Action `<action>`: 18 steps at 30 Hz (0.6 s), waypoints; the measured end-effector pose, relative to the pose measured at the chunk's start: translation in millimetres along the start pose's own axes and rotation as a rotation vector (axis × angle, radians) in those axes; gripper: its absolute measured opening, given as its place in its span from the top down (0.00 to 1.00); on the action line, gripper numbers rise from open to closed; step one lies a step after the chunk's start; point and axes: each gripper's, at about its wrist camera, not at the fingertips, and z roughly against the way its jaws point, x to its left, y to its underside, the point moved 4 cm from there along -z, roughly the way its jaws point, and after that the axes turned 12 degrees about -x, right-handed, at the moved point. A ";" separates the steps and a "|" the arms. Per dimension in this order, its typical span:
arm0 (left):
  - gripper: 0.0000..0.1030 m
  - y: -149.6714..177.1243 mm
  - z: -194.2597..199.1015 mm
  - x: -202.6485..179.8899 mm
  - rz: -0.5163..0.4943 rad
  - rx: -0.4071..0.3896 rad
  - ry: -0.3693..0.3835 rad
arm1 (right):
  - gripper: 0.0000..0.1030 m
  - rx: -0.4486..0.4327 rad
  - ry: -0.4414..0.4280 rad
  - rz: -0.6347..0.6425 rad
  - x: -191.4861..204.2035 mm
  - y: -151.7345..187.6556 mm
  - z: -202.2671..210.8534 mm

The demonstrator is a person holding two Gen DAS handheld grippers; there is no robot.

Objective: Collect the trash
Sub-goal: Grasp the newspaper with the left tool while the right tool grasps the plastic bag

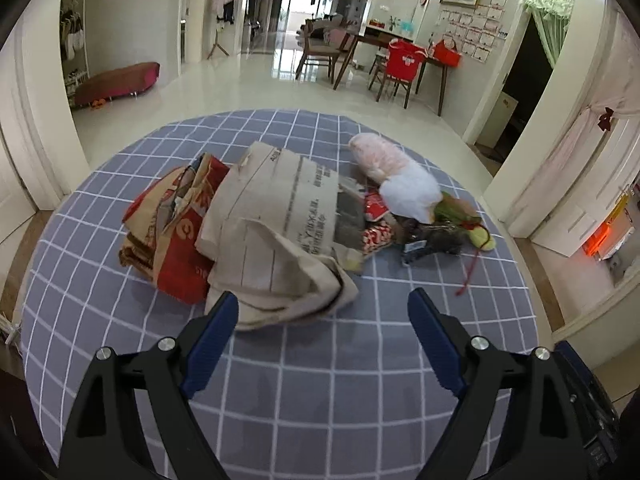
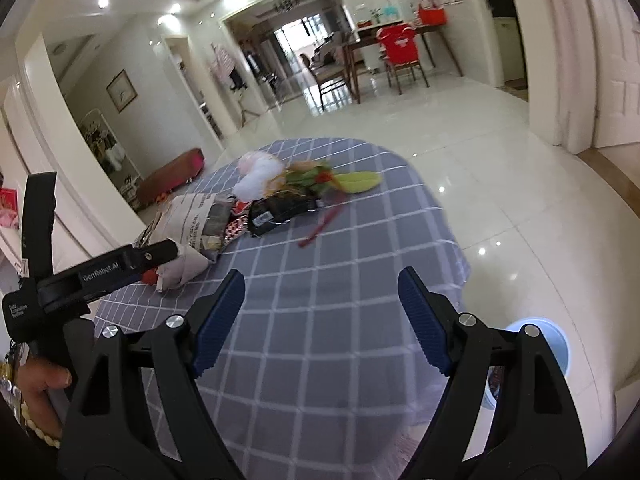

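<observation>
Trash is heaped on a round table under a grey checked cloth [image 1: 320, 380]. A crumpled newspaper [image 1: 280, 232] lies over a red and brown paper bag [image 1: 168, 236]. To their right lie pink and white fluffy wads [image 1: 400, 176], a black wrapper [image 2: 280, 212], green scraps [image 2: 356, 182] and a red ribbon [image 2: 320, 226]. My left gripper [image 1: 323, 312] is open, just short of the newspaper's near edge. My right gripper [image 2: 321, 292] is open over bare cloth [image 2: 320, 320], well short of the heap. The left gripper's body [image 2: 108, 272] shows at the left of the right wrist view.
A light blue bin [image 2: 552, 344] stands on the glossy tiled floor beside the table's right edge. Beyond are a dining table with chairs [image 1: 396, 68], a low pink bench [image 1: 116, 82] and doorways. A person's hand [image 2: 48, 384] holds the left gripper.
</observation>
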 end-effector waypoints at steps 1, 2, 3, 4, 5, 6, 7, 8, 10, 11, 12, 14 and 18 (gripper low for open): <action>0.24 -0.8 -3.7 1.5 0.003 0.006 0.001 | 0.24 0.004 -0.001 0.007 2.8 -0.9 -5.3; 0.29 -1.8 -9.3 4.8 0.008 0.022 0.006 | 0.24 0.012 -0.002 0.015 7.5 -1.3 -12.8; 0.31 -2.7 -13.9 8.9 0.013 0.028 0.010 | 0.24 0.016 -0.005 0.019 11.1 -1.4 -19.6; 0.36 -3.6 -16.8 10.6 0.018 0.033 0.013 | 0.24 0.019 -0.005 0.024 13.3 -3.0 -25.7; 0.42 -4.1 -23.6 11.6 0.020 0.049 0.024 | 0.24 0.021 -0.006 0.029 14.9 -3.9 -31.0; 0.44 -4.1 -27.9 12.4 0.021 0.065 0.037 | 0.24 0.022 -0.007 0.036 17.9 -6.9 -38.0; 0.50 -3.4 -33.4 13.8 0.026 0.090 0.053 | 0.24 0.020 -0.007 0.041 19.2 -9.2 -41.6; 0.54 -2.4 -37.1 14.6 0.029 0.104 0.060 | 0.24 0.017 -0.007 0.048 21.2 -12.3 -48.0; 0.58 -1.0 -42.7 14.6 0.018 0.115 0.070 | 0.24 0.019 -0.005 0.065 26.8 -19.6 -64.0; 0.66 -2.5 -47.5 17.0 0.005 0.116 0.086 | 0.24 0.017 -0.005 0.069 28.6 -22.5 -67.9; 0.80 -3.4 -49.1 16.3 0.012 0.122 0.125 | 0.24 0.015 -0.006 0.073 31.5 -27.1 -73.7; 0.89 -6.1 -48.9 17.6 0.049 0.122 0.168 | 0.24 0.010 -0.015 0.080 36.3 -32.7 -81.5; 0.96 -20.9 -35.6 27.2 0.089 0.025 0.185 | 0.24 0.002 -0.023 0.093 43.6 -41.0 -96.5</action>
